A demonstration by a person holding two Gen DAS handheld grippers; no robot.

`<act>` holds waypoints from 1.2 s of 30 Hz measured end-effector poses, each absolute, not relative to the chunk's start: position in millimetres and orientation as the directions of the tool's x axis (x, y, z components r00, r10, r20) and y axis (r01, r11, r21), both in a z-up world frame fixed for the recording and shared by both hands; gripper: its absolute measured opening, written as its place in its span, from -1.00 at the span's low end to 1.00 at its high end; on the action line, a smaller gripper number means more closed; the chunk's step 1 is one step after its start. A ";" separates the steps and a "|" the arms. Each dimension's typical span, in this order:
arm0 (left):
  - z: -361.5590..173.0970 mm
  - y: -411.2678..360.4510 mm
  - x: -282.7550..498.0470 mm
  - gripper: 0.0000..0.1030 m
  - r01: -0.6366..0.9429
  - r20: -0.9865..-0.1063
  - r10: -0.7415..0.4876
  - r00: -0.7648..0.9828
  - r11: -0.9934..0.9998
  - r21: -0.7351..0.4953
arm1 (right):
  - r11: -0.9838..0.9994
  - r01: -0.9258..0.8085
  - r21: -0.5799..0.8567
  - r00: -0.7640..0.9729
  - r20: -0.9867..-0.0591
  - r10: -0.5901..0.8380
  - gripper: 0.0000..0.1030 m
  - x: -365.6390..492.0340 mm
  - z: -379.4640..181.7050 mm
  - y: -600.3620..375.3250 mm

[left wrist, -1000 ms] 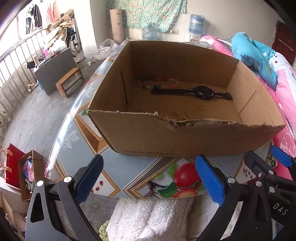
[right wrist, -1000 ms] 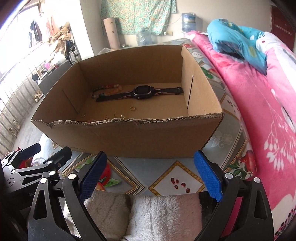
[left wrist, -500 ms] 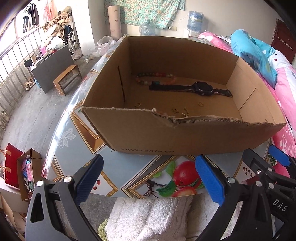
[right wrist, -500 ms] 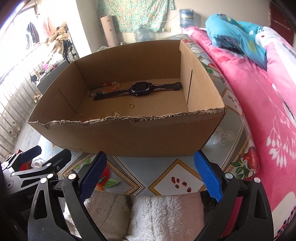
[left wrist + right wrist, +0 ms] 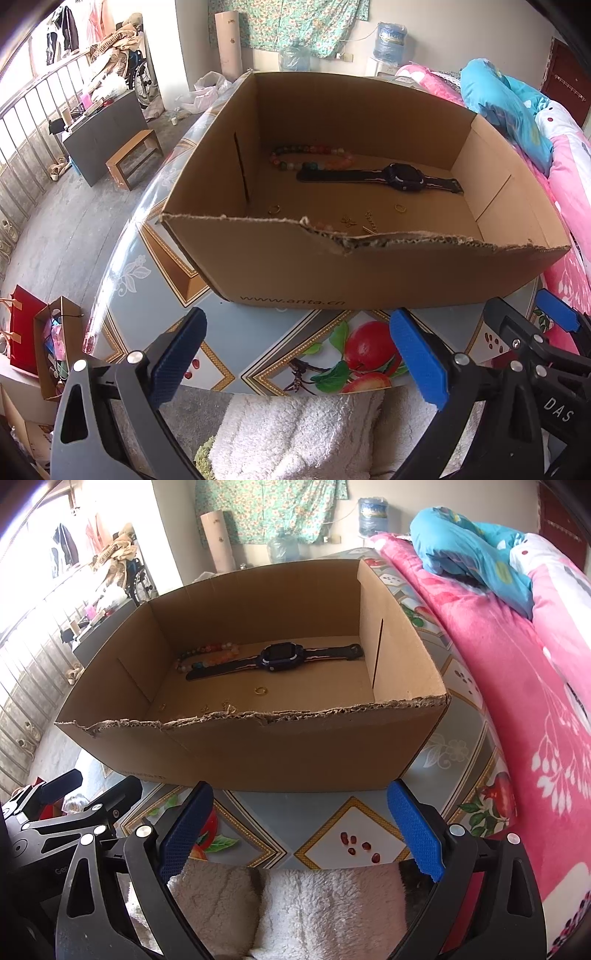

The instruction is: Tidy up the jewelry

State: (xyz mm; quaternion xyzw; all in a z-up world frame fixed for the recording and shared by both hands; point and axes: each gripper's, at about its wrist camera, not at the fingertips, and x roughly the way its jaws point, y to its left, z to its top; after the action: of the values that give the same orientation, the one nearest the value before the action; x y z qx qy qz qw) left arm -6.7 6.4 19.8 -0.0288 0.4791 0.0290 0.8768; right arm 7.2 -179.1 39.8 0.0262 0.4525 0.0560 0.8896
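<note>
An open cardboard box [image 5: 280,273] [image 5: 295,760] stands on the patterned table. Inside lie a dark wristwatch [image 5: 402,177] [image 5: 280,657], a bead bracelet [image 5: 310,157] [image 5: 207,653], two gold rings [image 5: 273,210] [image 5: 399,208], one also in the right wrist view [image 5: 261,691], and small gold earrings [image 5: 354,223] near the front wall. My left gripper [image 5: 299,354] and right gripper [image 5: 299,827] are both open and empty, side by side in front of the box, above the table's near edge.
The table [image 5: 236,332] [image 5: 458,716] has a fruit-print cover. A pink bed with a blue quilt [image 5: 480,557] runs along the right. A fluffy white cloth [image 5: 295,908] lies below the grippers. Paper bags [image 5: 37,343] stand on the floor to the left.
Both grippers have risen and tilted a little, so more of the box floor shows. Nothing in the box has moved. Both grippers stay open.
</note>
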 end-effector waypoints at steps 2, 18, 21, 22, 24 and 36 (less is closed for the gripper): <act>19.7 6.3 -6.6 0.89 -0.078 -0.842 0.023 0.539 0.997 -0.023 | 0.993 -0.076 0.096 0.584 -0.803 0.122 0.76 7.4 39.8 -179.5; 18.7 7.5 -6.4 0.89 -0.084 -0.844 0.023 0.536 0.996 -0.026 | 0.994 -0.076 0.080 0.577 -0.810 0.109 0.76 7.8 38.4 -178.6; 18.0 8.2 -5.9 0.89 -0.086 -0.844 0.025 0.535 0.996 -0.025 | 0.994 -0.077 0.079 0.574 -0.811 0.109 0.76 8.4 38.1 -178.4; 17.9 8.7 -5.9 0.89 -0.087 -0.844 0.024 0.535 0.996 -0.026 | 0.994 -0.077 0.078 0.574 -0.812 0.108 0.76 8.4 38.3 -178.0; 17.7 8.6 -5.8 0.89 -0.086 -0.844 0.025 0.535 0.996 -0.025 | 0.994 -0.077 0.079 0.574 -0.811 0.109 0.76 8.3 38.2 -177.7; 17.5 9.4 -5.6 0.89 -0.087 -0.844 0.026 0.535 0.996 -0.024 | 0.994 -0.076 0.079 0.572 -0.813 0.109 0.76 10.5 36.9 -178.4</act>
State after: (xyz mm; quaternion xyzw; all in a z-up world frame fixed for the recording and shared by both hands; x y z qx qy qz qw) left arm -5.6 9.4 17.5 -0.0315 0.4811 0.0323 0.8755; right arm 10.5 -178.4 36.9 0.0178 0.4596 0.0521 0.8864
